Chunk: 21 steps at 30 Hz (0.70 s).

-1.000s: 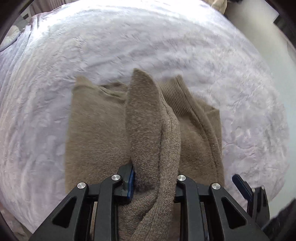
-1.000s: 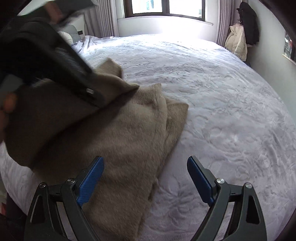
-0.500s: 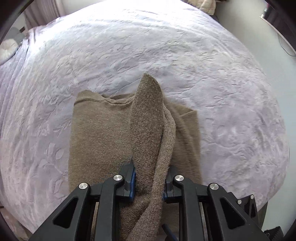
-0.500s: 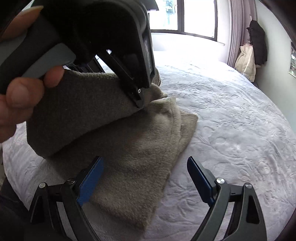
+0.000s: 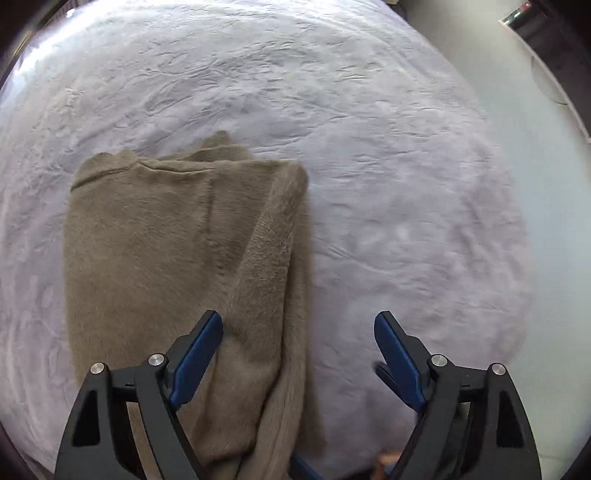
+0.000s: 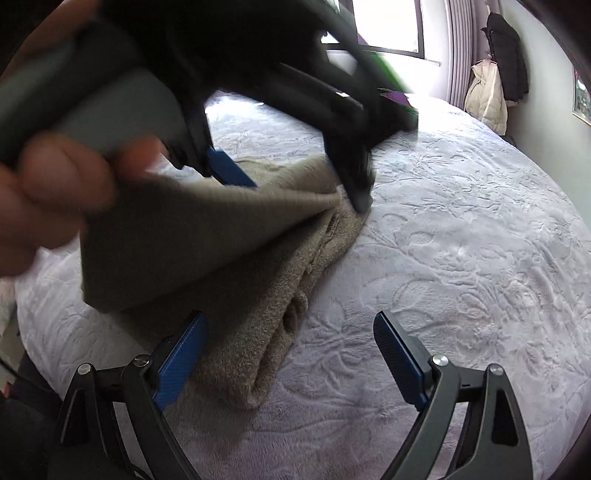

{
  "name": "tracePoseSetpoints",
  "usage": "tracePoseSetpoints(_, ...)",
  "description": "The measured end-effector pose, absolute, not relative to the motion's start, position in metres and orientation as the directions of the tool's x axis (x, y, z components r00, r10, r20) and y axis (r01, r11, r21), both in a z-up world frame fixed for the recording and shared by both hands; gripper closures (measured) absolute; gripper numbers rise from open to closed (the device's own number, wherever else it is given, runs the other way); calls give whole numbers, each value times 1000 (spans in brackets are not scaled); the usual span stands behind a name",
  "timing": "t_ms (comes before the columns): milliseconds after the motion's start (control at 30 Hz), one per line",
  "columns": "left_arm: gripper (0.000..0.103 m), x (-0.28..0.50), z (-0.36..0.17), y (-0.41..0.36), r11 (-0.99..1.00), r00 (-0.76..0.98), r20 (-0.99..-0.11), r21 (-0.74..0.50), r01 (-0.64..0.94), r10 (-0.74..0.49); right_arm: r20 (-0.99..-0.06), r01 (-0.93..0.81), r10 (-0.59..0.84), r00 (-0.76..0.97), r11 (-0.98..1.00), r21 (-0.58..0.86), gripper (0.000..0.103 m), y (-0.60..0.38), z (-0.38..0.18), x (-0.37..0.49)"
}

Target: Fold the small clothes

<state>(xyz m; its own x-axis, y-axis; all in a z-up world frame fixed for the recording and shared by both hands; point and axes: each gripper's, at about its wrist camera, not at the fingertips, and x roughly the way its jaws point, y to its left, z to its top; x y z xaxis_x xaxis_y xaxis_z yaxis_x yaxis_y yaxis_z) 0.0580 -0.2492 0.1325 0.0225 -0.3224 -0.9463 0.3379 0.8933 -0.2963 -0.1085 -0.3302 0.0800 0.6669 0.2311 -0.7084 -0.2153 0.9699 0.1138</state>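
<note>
A brown knit sweater (image 5: 166, 258) lies folded on the lavender bedspread (image 5: 369, 147), with a long fold down its right side. My left gripper (image 5: 295, 347) hovers over that fold. Its jaws are opening and stand wide apart; the fabric lies under them and neither pad presses on it. The right wrist view shows the sweater (image 6: 258, 295) with a raised flap just below the blurred left gripper (image 6: 295, 181) and the person's hand (image 6: 55, 192). My right gripper (image 6: 288, 354) is open above the sweater's near right edge, with nothing gripped.
The bedspread (image 6: 461, 258) stretches far to the right of the sweater. A window (image 6: 388, 26) and hanging coats (image 6: 487, 92) are at the back wall. Pale floor (image 5: 535, 129) runs past the bed's right edge.
The left gripper's jaws have opened and let go of the sweater fold, which now lies flatter on the garment. The left gripper has moved right across the right wrist view.
</note>
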Motion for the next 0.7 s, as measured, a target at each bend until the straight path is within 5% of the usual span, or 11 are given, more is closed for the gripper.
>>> tracePoseSetpoints(100, 18, 46, 164, -241, 838, 20, -910, -374, 397, -415, -690, -214, 287, 665, 958, 192, 10, -340, 88, -120)
tracePoseSetpoints(200, 18, 39, 185, -213, 839, 127, -908, -307, 449, -400, -647, -243, 404, 647, 913, 327, 10, -353, 95, -121)
tracePoseSetpoints(333, 18, 36, 171, -164, 871, 241, -910, -204, 446, -336, -595, -247, 536, 599, 831, 499, 10, -358, 94, -102)
tracePoseSetpoints(433, 18, 35, 147, -114, 890, 240, -904, -248, 382, -355, -578, -202, 554, 600, 803, 560, 10, -367, 96, -91)
tracePoseSetpoints(533, 18, 32, 129, -82, 904, 262, -891, -280, 324, -370, -569, -182, 552, 609, 796, 577, 10, -371, 103, -84)
tracePoseSetpoints(700, 18, 21, 109, -60, 909, 290, -880, -289, 299, -376, -680, -131, 491, 545, 851, 509, 11, -358, 100, -61)
